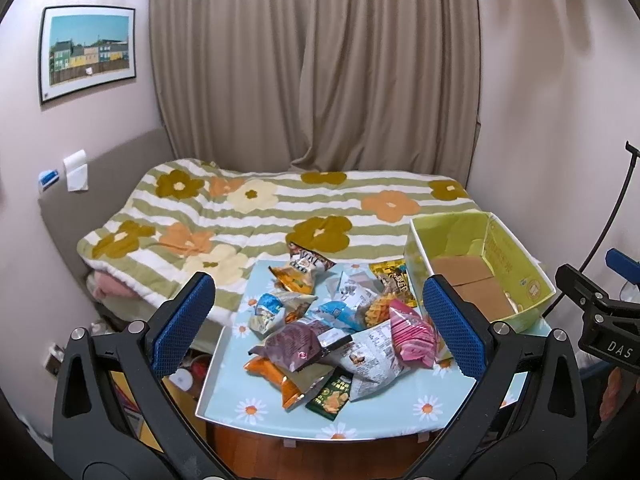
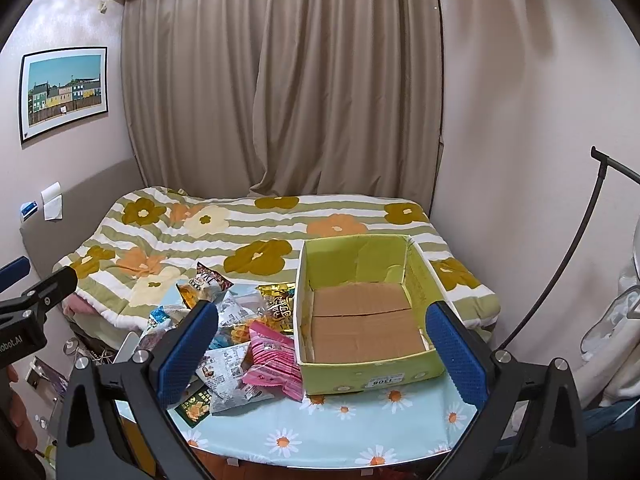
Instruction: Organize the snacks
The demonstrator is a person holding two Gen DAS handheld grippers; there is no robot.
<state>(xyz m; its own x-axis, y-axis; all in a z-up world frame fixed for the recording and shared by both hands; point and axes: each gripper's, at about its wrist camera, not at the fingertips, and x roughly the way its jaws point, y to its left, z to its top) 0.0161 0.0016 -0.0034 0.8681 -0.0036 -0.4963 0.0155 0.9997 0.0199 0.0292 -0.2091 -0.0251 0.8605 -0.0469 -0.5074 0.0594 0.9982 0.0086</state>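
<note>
1. Both held wide open, empty: left tool (image 1: 320, 320), right tool (image 2: 322, 354).
2. Take pink packet (image 1: 412, 338) off top of snack pile (image 1: 328, 320) on worktop (image 1: 384, 420).
3. Drop into empty box (image 2: 368, 328) beside pile.

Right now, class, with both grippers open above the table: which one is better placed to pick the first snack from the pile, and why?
Left, probably. The left gripper frames the snack pile between its open fingers, while the right gripper is centred over the empty green box, with the pile off to its left.
</note>
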